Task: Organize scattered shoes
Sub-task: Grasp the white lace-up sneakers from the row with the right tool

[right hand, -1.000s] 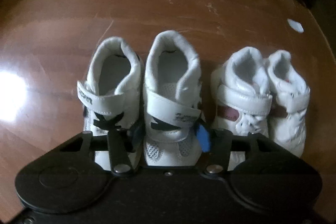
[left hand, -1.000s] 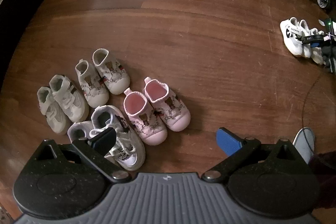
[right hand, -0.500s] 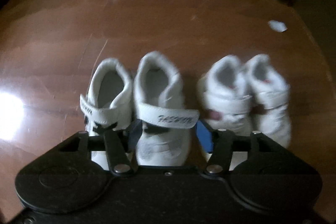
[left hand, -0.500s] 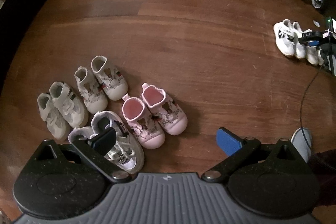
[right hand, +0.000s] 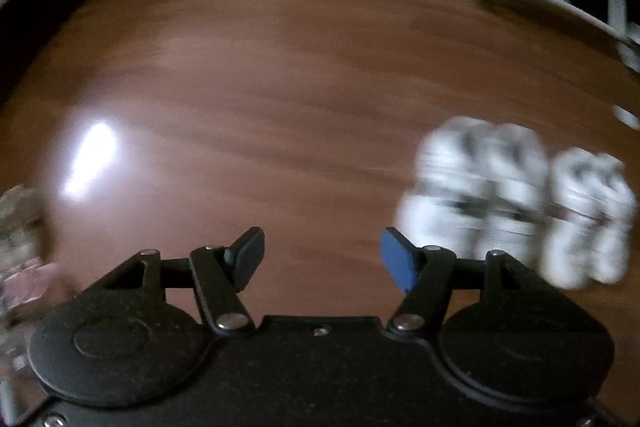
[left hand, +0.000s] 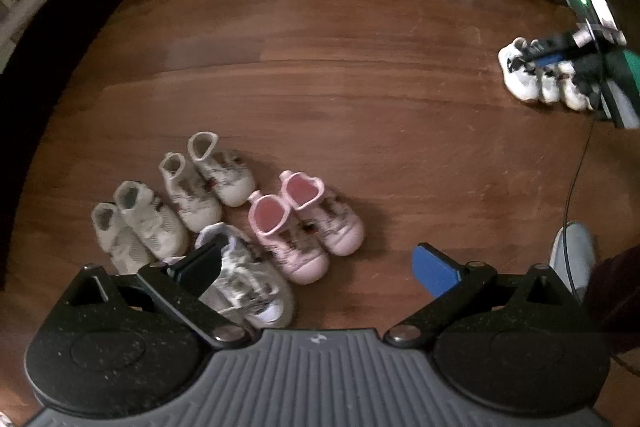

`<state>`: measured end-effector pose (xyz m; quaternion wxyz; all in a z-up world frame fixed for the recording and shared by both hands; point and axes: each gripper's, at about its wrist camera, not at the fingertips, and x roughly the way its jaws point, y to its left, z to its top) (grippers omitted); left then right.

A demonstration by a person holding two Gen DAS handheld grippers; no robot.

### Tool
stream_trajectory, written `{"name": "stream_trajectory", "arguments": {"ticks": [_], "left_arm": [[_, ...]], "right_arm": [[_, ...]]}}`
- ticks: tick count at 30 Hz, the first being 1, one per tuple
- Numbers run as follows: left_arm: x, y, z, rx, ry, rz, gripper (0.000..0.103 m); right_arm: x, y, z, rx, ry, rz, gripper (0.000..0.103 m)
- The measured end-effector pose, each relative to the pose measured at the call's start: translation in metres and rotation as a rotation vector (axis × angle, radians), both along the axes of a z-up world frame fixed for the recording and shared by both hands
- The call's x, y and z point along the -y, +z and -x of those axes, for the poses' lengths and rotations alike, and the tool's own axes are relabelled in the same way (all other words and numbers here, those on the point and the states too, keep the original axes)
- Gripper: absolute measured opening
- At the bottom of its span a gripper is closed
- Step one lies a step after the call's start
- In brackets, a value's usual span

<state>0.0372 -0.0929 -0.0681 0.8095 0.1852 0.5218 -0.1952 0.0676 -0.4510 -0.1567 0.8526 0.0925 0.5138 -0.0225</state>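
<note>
I am noting my right gripper (right hand: pixel 322 257) opening empty, having left the white shoes (right hand: pixel 472 187) placed off its right side.

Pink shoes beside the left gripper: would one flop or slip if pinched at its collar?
The pink shoes look like soft knit with wide floppy collars, so probably saggy. They seem small and likely light. Rubbery toe caps may drag on the wooden floor.

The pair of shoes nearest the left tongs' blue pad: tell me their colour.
Pink shoes, with pink lining and a dark printed pattern on the uppers; clearest in the left wrist view.
</note>
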Motion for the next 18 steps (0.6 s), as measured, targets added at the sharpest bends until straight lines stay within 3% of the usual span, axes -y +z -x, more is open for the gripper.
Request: {"name": "stream_trajectory", "arguments": {"ticks": [4,8,14,18], "left_arm": [[-0.034,-0.01,0.001,0.028,0.019,-0.058,0.103],[-0.071,-0.02,-0.002,0.038,0.06,-0.1,0.102],[-0.114,-0.028,-0.006,0.022,0.118,-0.119,0.102],[-0.154,-0.029,-0.019,0.019,0.233,-0.128,0.102]], "right_arm": [[-0.086,0.019,-0.02,0.019,0.171,-0.039,0.068],[-0.157,0.03,-0.033,0.025,0.271,-0.06,0.069],[-0.238,0.021,-0.061,0.001,0.399,-0.076,0.07],[-0.289,0.01,-0.058,-0.039,0.485,-0.067,0.07]]}}
